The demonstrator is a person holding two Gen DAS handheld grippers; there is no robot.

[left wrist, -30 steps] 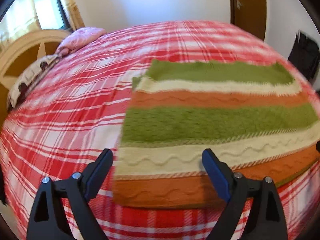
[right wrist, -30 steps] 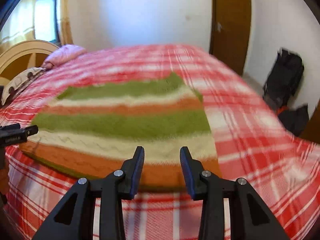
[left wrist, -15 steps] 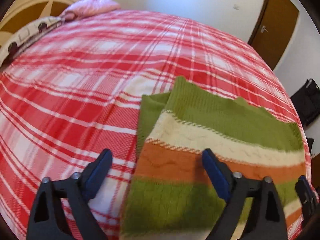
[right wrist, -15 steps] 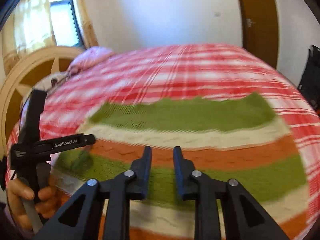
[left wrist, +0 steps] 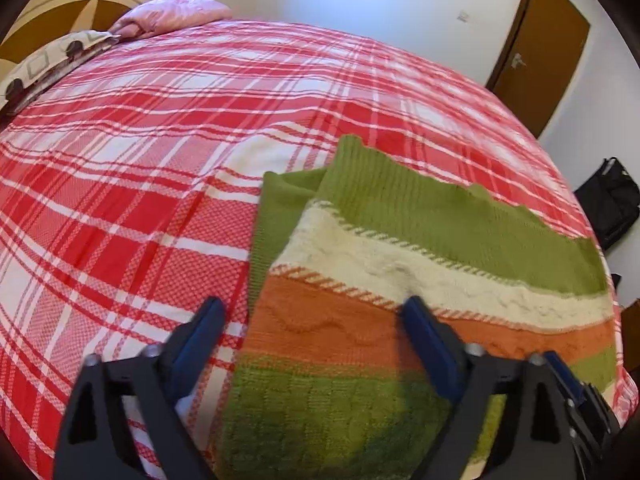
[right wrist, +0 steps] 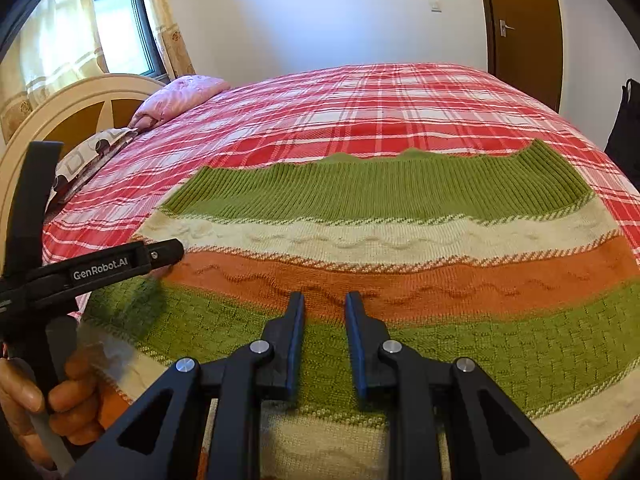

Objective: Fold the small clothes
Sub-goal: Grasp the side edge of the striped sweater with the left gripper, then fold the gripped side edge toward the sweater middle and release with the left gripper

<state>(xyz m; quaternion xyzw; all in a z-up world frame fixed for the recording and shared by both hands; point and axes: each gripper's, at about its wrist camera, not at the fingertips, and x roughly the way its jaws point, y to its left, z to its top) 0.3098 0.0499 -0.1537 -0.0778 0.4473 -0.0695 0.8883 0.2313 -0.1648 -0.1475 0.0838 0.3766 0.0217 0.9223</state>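
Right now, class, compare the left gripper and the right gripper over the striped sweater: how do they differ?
The left gripper has wide jaws that have just been closing; the right gripper leaves only a narrow gap. The left straddles the striped sweater at its side edge; the right points at its middle. Both have blue pads and grip nothing.

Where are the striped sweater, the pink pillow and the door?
Sweater [right wrist: 380, 196]: right wrist view, on its far green ribbed band.
Pillow [right wrist: 180, 98]: right wrist view, on its middle.
Door [left wrist: 540, 52]: left wrist view, on its brown panel.
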